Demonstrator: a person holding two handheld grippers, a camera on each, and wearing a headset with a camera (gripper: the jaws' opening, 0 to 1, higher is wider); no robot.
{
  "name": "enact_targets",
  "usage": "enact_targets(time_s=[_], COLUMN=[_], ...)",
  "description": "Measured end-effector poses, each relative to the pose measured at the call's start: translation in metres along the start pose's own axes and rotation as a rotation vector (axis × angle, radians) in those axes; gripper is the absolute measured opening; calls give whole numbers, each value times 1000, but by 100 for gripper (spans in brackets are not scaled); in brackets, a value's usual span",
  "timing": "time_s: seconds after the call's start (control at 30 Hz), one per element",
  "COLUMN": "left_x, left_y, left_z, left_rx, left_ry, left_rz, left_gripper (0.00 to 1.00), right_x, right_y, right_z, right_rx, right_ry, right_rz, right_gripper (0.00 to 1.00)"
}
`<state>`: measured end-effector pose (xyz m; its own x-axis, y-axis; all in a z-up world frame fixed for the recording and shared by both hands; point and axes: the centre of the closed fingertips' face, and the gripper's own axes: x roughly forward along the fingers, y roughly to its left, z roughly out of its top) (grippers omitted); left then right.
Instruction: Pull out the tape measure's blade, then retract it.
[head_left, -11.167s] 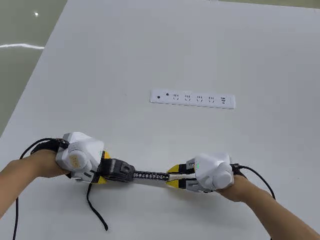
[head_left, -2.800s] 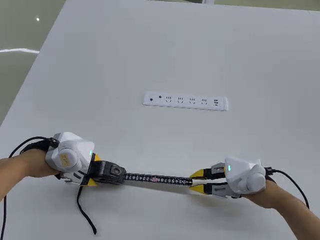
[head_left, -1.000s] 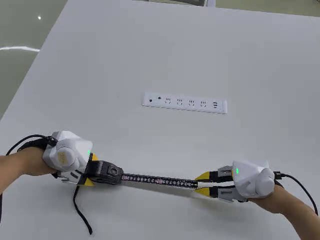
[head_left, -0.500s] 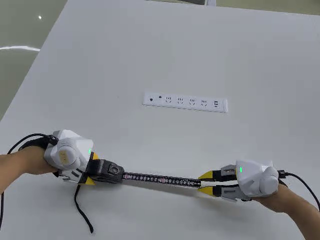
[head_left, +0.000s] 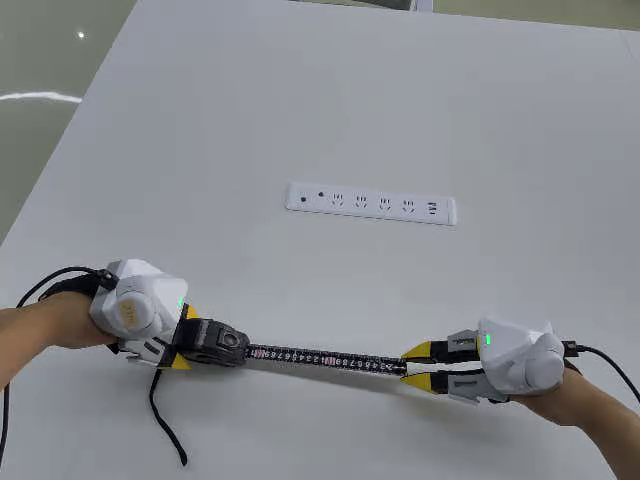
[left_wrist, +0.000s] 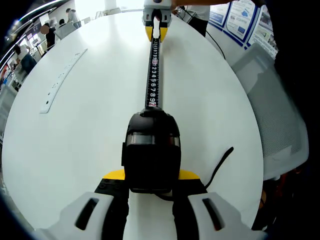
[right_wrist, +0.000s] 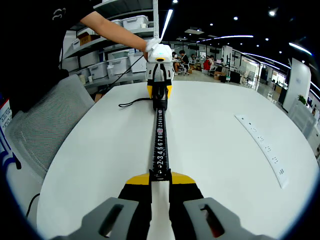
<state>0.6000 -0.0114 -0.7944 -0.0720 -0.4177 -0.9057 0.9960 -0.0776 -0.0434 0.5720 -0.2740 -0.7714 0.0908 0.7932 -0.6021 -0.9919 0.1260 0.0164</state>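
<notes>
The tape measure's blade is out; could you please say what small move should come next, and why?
Probably ease the right gripper toward the tape measure, letting the blade retract: it already spans the gap, and the left gripper clamps the case.

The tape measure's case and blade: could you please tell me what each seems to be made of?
The case: probably black moulded plastic, semi-gloss, given soft highlights on its rounded shell. The blade: likely thin coated metal, matt black with pale printed numerals.

Counts: 1 tape measure (head_left: 217, 343), with 1 blade (head_left: 325, 358) drawn out. 2 grippers, left gripper (head_left: 188, 343) and right gripper (head_left: 411, 366), 2 jaws each. 1 white power strip (head_left: 371, 204). 1 white surface (head_left: 350, 100). 1 grey mesh chair (right_wrist: 40, 120).
</notes>
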Motion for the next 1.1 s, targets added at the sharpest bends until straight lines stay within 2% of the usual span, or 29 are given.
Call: enact_targets(time_s=[0.87,1.1], left_x=[0,4], left_y=[0,0], left_z=[1,7], left_rx=[-6,-11], left_ry=[0,-14], left_rz=[0,1], left_gripper=[29,29], right_x=[-7,-8], right_y=[-2,-5], right_z=[-4,-8], right_rx=[11,15], right_ry=[-1,11], right_rz=[-9,-13], right_gripper=[10,10])
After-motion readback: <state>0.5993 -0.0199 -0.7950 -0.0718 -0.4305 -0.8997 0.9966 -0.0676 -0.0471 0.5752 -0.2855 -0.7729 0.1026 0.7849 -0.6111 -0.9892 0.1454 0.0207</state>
